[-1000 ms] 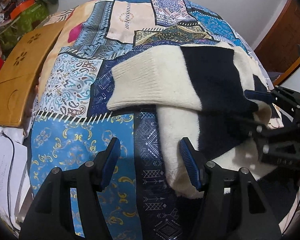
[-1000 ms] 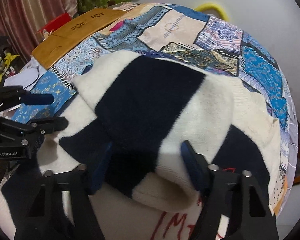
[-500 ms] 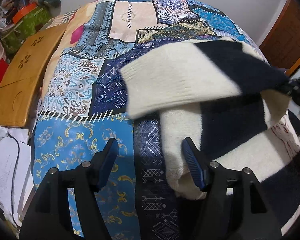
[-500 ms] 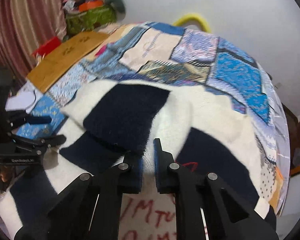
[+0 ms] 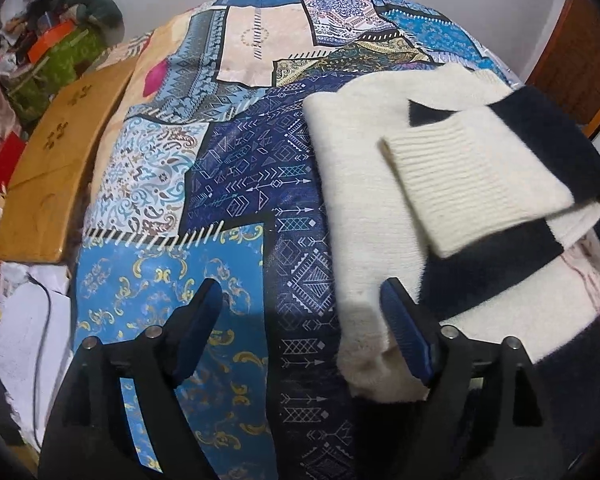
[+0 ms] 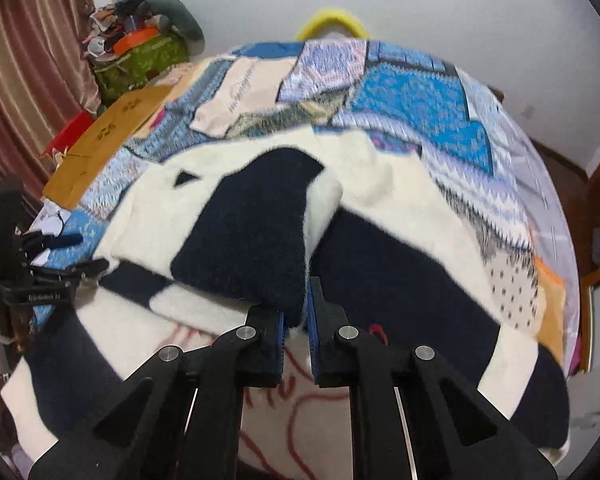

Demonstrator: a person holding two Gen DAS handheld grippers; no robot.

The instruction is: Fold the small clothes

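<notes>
Right fingers [image 6: 296, 320] pinching sweater [image 6: 240, 232] sleeve, carrying it across body lying on bed [image 5: 236, 168]. Left fingers [image 5: 300, 332] opening wide, empty, beside hem. Keep sleeve flat, lining up edges.

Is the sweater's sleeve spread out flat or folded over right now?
Folded over: the sleeve lies across the sweater, pinched in the right claw.

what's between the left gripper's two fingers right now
Only patterned bedspread: the left gripper stands open, having just widened, with the sweater's cream edge against its right finger, in the left wrist view.
</notes>
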